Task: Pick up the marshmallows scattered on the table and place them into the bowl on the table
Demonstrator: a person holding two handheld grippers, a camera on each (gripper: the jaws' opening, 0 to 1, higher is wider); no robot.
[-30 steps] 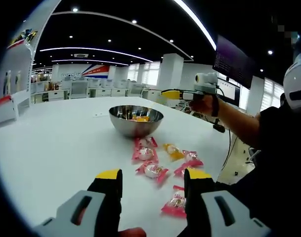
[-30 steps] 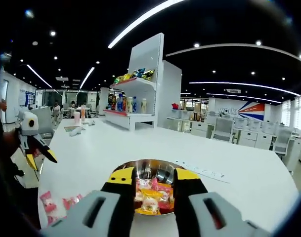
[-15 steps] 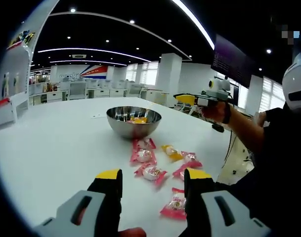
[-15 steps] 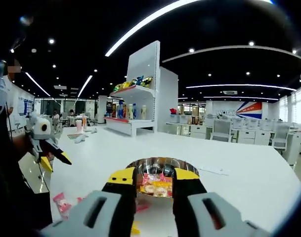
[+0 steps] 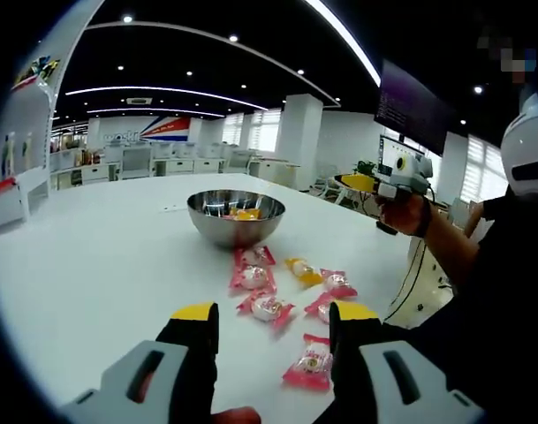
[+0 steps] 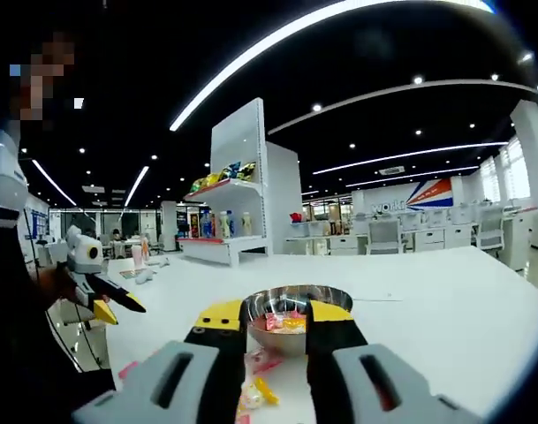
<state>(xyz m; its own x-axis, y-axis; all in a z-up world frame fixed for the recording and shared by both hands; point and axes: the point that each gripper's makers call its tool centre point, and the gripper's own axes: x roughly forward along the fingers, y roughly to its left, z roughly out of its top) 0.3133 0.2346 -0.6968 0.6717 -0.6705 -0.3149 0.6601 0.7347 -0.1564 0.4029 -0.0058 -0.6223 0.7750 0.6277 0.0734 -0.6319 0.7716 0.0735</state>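
Observation:
A steel bowl (image 5: 236, 216) with wrapped marshmallows inside stands mid-table. Several wrapped marshmallows lie in front of it: pink ones (image 5: 253, 276) (image 5: 267, 307) (image 5: 308, 364) and a yellow one (image 5: 306, 270). My left gripper (image 5: 274, 331) is open and low over the table, just short of the nearest sweets, with nothing held. My right gripper (image 5: 375, 184), held in a hand, hovers right of the bowl near the table edge. In the right gripper view it (image 6: 276, 318) is open and empty, the bowl (image 6: 295, 305) showing beyond its jaws and marshmallows (image 6: 255, 389) below.
The white table (image 5: 92, 265) spreads wide to the left of the bowl. The person's arm and dark sleeve (image 5: 481, 265) fill the right side. The left gripper (image 6: 101, 291) shows at the left of the right gripper view. Shelves (image 6: 224, 212) stand far behind.
My right gripper has drawn back from above the bowl toward the table edge, still open and empty. My left gripper has barely moved.

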